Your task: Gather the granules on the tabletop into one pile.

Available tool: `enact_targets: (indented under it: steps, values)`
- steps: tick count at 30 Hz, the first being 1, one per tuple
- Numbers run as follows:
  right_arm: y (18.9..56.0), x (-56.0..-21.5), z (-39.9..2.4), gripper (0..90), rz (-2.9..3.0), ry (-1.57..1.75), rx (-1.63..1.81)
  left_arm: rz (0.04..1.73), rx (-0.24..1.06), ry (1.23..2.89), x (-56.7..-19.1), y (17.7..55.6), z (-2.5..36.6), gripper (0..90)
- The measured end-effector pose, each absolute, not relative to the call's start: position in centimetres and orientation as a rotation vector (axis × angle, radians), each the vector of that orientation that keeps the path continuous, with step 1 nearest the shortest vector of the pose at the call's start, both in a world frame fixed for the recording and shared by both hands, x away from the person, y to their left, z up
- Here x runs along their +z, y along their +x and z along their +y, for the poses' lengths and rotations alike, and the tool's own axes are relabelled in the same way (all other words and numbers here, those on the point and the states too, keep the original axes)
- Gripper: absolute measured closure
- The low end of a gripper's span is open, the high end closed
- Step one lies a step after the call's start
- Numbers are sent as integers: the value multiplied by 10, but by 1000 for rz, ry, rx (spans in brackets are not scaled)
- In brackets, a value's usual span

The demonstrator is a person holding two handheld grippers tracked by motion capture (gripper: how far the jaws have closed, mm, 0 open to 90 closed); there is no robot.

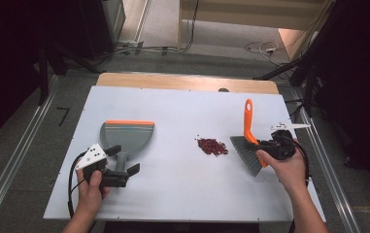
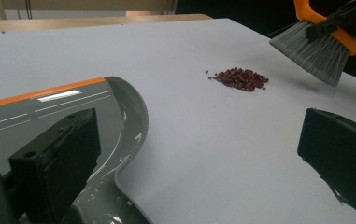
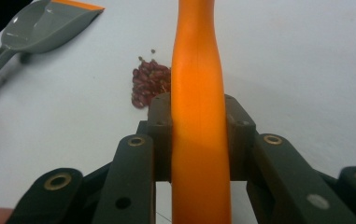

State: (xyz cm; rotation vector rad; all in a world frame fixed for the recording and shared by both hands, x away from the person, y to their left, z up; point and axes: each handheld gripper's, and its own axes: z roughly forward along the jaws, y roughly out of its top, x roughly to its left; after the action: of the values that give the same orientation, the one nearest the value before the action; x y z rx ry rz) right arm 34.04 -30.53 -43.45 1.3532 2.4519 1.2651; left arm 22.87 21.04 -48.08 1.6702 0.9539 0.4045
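A lab recording bay, by my read.
I see a white bench (image 1: 182, 194) on metal rails (image 1: 8, 165), loose cables (image 1: 262, 47) across grey floor, dark surroundings.

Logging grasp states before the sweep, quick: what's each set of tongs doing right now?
Left tongs: open, jaws spread either side of the dustpan handle, not clamped on it.
Right tongs: shut on the brush, gripping its orange handle, bristles near the red beans.

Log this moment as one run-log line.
left gripper: open, straddling dustpan handle | right gripper: shut on brush | beans: piled between dustpan and brush, unswept
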Motion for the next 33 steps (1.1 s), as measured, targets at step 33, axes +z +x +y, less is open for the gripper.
enact_targets:
  steps: [33]
  values:
    - [332, -455, -354, 686, 2393, 1416, 1298, 972, 454, 1630, -478, 227, 232, 0]
